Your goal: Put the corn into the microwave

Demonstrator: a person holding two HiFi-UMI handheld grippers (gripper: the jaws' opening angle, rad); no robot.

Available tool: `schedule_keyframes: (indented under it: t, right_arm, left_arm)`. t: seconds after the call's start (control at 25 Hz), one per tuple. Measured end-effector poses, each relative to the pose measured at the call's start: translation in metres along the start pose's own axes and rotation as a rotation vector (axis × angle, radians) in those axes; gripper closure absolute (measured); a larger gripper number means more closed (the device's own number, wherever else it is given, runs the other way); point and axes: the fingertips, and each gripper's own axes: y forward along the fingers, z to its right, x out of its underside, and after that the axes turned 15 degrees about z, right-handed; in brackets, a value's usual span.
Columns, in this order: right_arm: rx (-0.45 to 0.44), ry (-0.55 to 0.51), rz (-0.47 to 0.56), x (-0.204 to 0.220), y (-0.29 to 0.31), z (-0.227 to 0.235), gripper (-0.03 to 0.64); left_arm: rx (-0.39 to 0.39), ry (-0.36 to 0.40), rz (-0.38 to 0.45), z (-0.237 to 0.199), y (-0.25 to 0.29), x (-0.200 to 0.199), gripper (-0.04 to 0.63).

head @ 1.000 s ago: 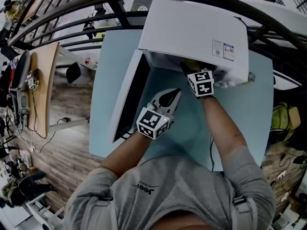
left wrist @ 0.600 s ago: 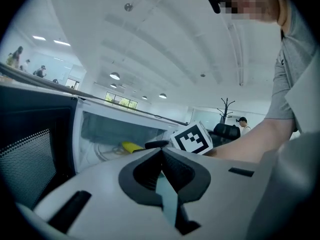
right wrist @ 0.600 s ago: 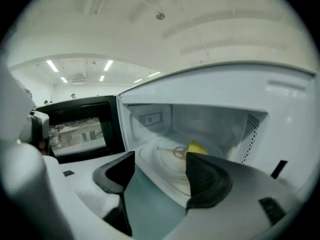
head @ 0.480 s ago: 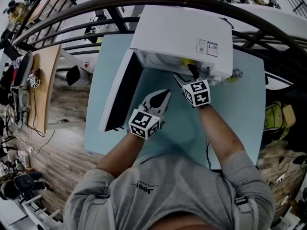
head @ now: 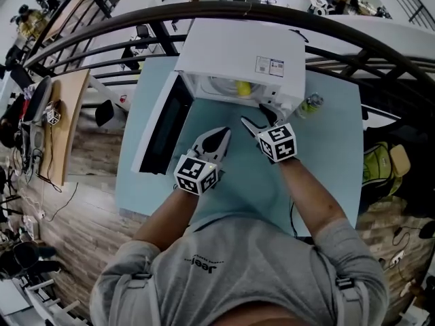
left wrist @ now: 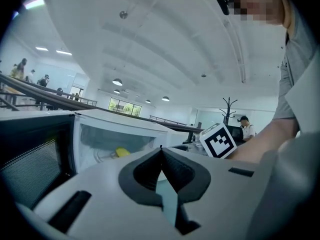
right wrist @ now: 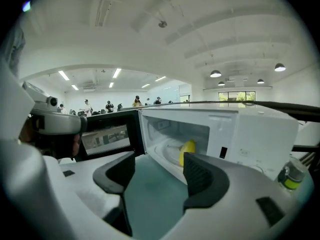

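1. Compared to a second ago, the right gripper (head: 258,119) is backing out of the microwave (head: 238,49). Its jaws are sitting wide apart with nothing between them, and only table (head: 326,155) is showing through the gap in the right gripper view (right wrist: 159,169).
2. Left gripper (head: 224,133) jaws are pressing together tip to tip, gripping nothing (left wrist: 161,151). It's hovering over the table just beside the right one, aiming toward the microwave's open front.
3. Corn (head: 242,87) is lying inside the microwave, well apart from both grippers, and it's showing up yellow in both gripper views (right wrist: 187,151) (left wrist: 122,153).
4. Door (head: 160,124) is hanging fully open on the left.
5. Microwave is sitting at the far edge of the table, with a small bottle (head: 311,103) standing just to its right.
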Motion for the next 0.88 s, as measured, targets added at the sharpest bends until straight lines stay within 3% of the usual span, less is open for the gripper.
schedule_keyframes:
  t: [0.4,0.88]
  right_arm:
    - [-0.096,0.042,0.07,-0.033,-0.05,-0.024,0.418]
    - [-0.129,0.08,0.12,-0.054,-0.09,-0.044,0.574]
  left_arm:
    - [-0.033,0.062,0.041,0.029,-0.026,-0.035,0.588]
    - [-0.087,0.091,0.096,0.037,-0.077,-0.075,0.588]
